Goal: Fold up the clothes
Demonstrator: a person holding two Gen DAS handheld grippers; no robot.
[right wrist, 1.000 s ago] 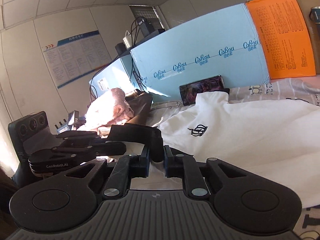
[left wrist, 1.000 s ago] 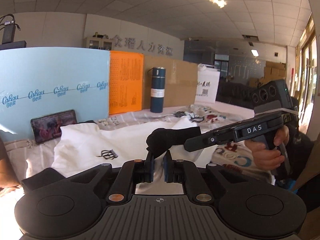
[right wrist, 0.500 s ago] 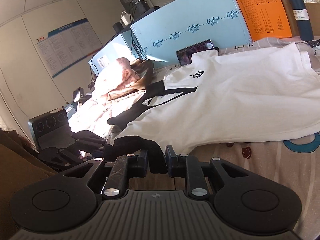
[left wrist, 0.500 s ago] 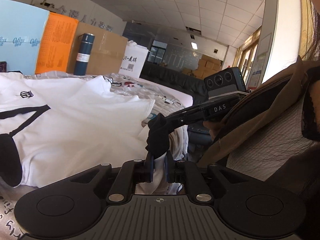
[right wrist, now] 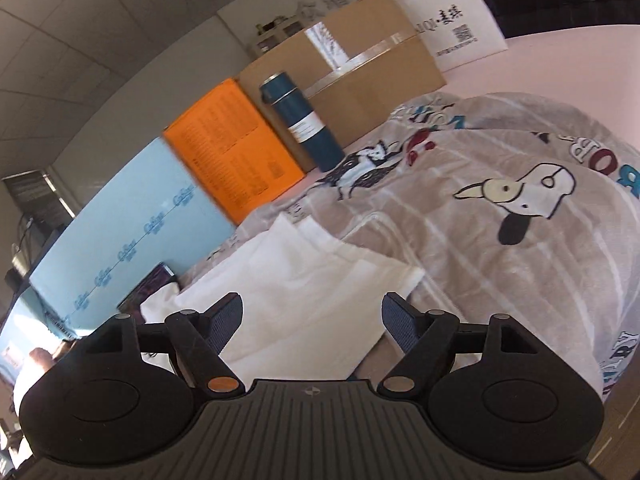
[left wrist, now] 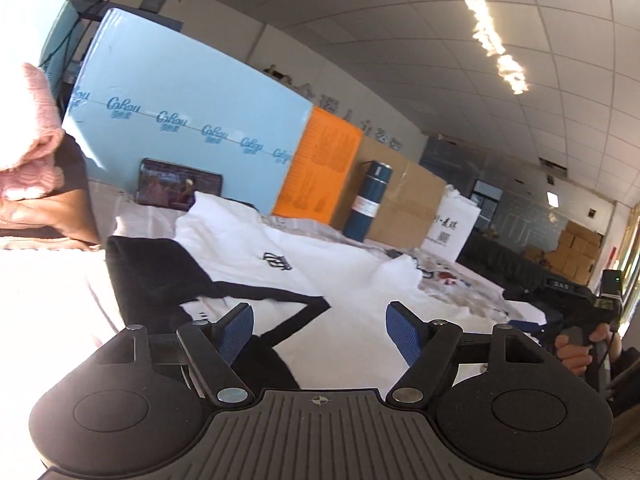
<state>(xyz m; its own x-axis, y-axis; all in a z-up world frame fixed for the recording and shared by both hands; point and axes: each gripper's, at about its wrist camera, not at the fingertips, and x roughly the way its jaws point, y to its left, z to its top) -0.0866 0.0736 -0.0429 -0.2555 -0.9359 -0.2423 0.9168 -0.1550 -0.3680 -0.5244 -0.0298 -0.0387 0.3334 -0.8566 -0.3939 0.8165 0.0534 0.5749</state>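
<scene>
A white shirt with black collar trim and a small dark crest (left wrist: 348,280) lies on the patterned blanket (right wrist: 500,248). In the right wrist view its white cloth (right wrist: 304,292) lies flat in layers. My left gripper (left wrist: 320,332) is open and empty above the shirt's black trim (left wrist: 160,276). My right gripper (right wrist: 312,324) is open and empty above the shirt's near edge. The right gripper also shows in the left wrist view (left wrist: 568,300), held by a hand at the far right.
A blue flask (right wrist: 302,120), an orange board (right wrist: 232,148), a cardboard box (right wrist: 348,80) and a light blue panel (left wrist: 180,116) line the back. A phone (left wrist: 178,188) leans on the panel. Pink and brown garments (left wrist: 36,184) lie at the left.
Both grippers were shut on the shirt's black trim; now both are open and empty, and the shirt lies on the blanket. Both cameras have swung to new directions.
</scene>
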